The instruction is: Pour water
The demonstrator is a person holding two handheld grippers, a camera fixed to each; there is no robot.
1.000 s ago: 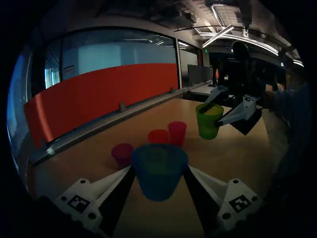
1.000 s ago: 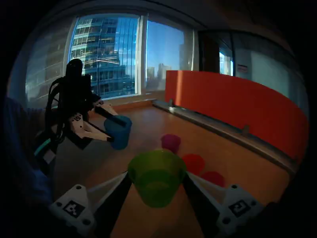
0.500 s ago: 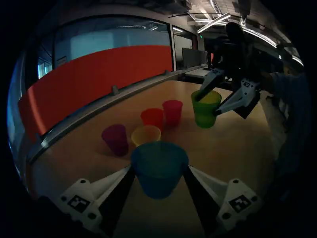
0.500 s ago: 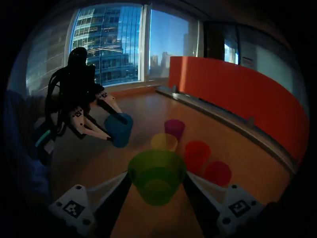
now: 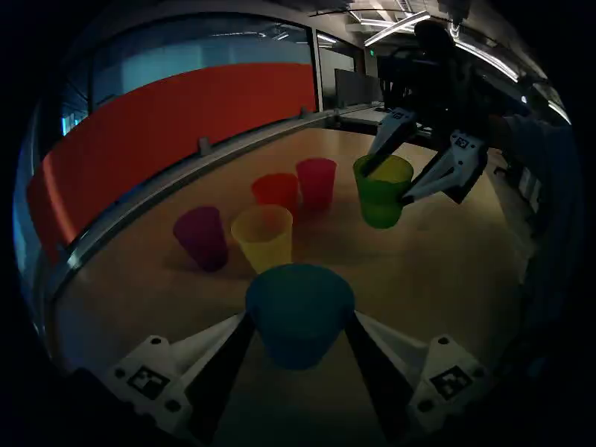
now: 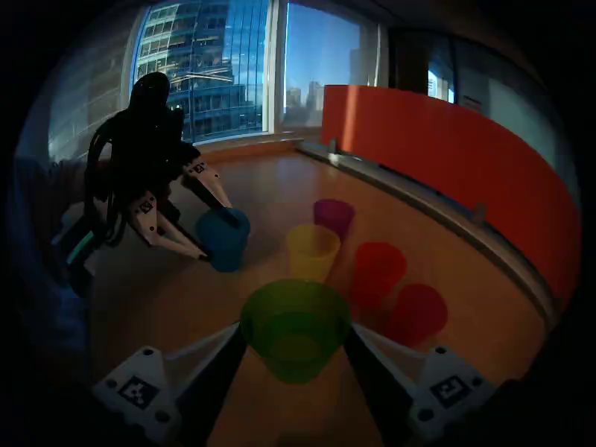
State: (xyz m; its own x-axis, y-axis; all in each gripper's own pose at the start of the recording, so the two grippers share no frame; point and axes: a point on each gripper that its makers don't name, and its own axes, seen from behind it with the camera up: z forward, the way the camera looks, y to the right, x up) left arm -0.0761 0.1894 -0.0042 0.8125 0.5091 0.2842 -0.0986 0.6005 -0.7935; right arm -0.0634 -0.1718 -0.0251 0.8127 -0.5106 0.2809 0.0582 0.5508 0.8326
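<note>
- My left hand-held gripper (image 5: 299, 319) is partly closed, with both fingers pressing the sides of the blue cup (image 5: 299, 309). The cup sits upright between them at 6 o'clock in the left gripper view.
- My right hand-held gripper (image 6: 296, 331) is closed about as far on the green cup (image 6: 295, 324), one finger on each side. That cup is also upright, at 6 o'clock in the right gripper view.
- In the left gripper view, the green cup and the gripper holding it sit out at 1 o'clock, over the wooden worktop (image 5: 447, 253).
- In the right gripper view, the blue cup and its gripper are at 10 o'clock, with a blue sleeve (image 6: 37, 246) behind them.
- Four loose cups stand upright on the worktop between the two held cups.
- The yellow cup (image 5: 262, 237) is closest to me, just past the blue one at 11 o'clock.
- The purple cup (image 5: 201, 237) stands near it at its 9 o'clock.
- The red cup (image 5: 276, 192) is just behind the yellow one at 12 o'clock, and the pink cup (image 5: 316, 181) is close beside the red at its 2 o'clock.
- I cannot tell whether either held cup has water in it.
- An orange partition (image 5: 164, 127) runs along the far edge of the worktop.
</note>
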